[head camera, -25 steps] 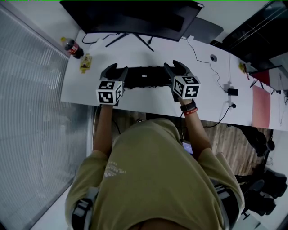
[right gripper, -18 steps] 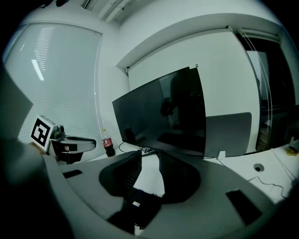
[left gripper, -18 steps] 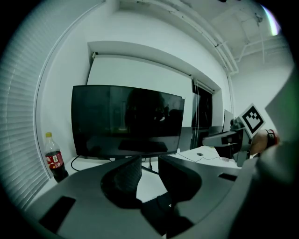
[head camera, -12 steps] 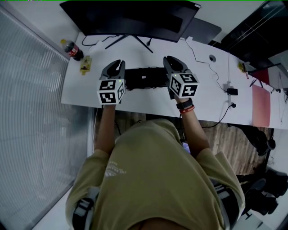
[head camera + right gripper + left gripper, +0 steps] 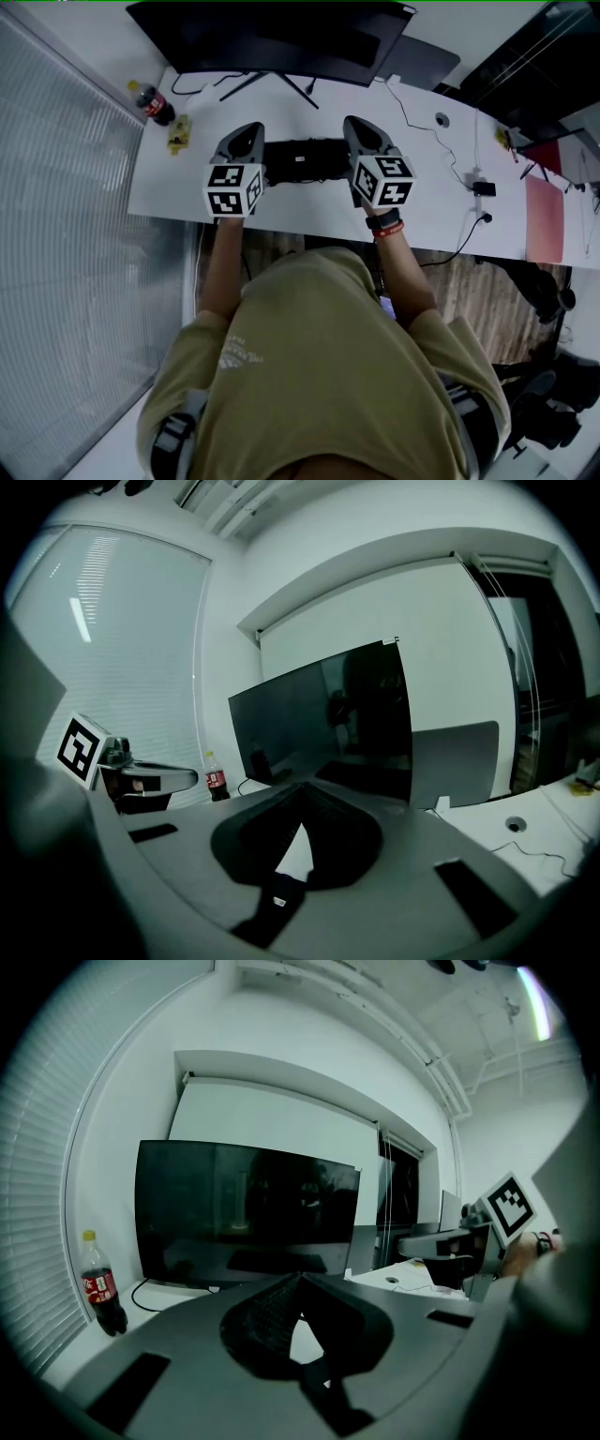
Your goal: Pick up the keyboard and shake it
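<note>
The black keyboard (image 5: 305,159) lies across the white table (image 5: 281,211) in front of the monitor. My left gripper (image 5: 251,129) is at its left end and my right gripper (image 5: 353,124) at its right end, both pointing away from me. Each has just been closing and is now shut. In the left gripper view the tips (image 5: 300,1281) meet with nothing between them, and the right gripper's tips (image 5: 302,787) do too. I cannot tell whether either gripper touches the keyboard.
A big dark monitor (image 5: 272,37) stands behind the keyboard. A cola bottle (image 5: 150,98) and a small yellow packet (image 5: 178,131) sit at the far left of the table. Cables and a plug (image 5: 480,190) trail over its right part. A ribbed wall panel runs along the left.
The jaws of both grippers, spread wide a second ago, have closed. Both grippers have shifted slightly up the picture. The keyboard looks to be in the same spot.
</note>
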A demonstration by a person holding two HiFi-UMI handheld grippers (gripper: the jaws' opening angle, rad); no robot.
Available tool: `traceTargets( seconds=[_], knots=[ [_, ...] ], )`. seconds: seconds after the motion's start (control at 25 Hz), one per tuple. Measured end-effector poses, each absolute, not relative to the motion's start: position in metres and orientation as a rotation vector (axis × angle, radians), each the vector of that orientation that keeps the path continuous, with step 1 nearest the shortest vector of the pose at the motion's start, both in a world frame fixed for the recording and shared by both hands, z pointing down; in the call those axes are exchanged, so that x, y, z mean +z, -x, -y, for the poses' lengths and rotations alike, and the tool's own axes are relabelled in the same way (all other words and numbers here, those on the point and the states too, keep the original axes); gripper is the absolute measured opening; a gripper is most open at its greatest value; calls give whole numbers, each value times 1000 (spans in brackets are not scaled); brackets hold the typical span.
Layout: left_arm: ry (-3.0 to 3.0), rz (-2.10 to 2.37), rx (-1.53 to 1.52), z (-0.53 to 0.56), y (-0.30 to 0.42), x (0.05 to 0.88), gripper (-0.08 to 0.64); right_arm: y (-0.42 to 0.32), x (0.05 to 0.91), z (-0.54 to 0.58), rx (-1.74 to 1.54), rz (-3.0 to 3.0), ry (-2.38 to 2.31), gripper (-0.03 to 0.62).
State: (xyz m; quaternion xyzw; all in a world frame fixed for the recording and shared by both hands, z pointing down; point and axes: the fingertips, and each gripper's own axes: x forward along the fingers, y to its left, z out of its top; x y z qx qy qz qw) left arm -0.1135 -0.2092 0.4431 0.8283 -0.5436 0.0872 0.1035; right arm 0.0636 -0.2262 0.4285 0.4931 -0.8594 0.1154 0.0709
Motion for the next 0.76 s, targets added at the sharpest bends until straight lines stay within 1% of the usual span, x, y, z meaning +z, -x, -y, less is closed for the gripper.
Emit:
traceTargets(
  seconds=[0.48, 0.64, 0.76],
  knots=[
    [-2440, 1531, 185, 185, 100, 440, 18, -64, 426, 200, 342, 2583, -1481, 23],
    [-2382, 1539, 87, 167, 105, 446, 18, -54, 436, 177, 342, 2574, -1427, 23],
    [-2352, 1538, 85, 151, 102, 458, 18, -53, 450, 158, 361, 2558, -1386, 23]
  ],
)
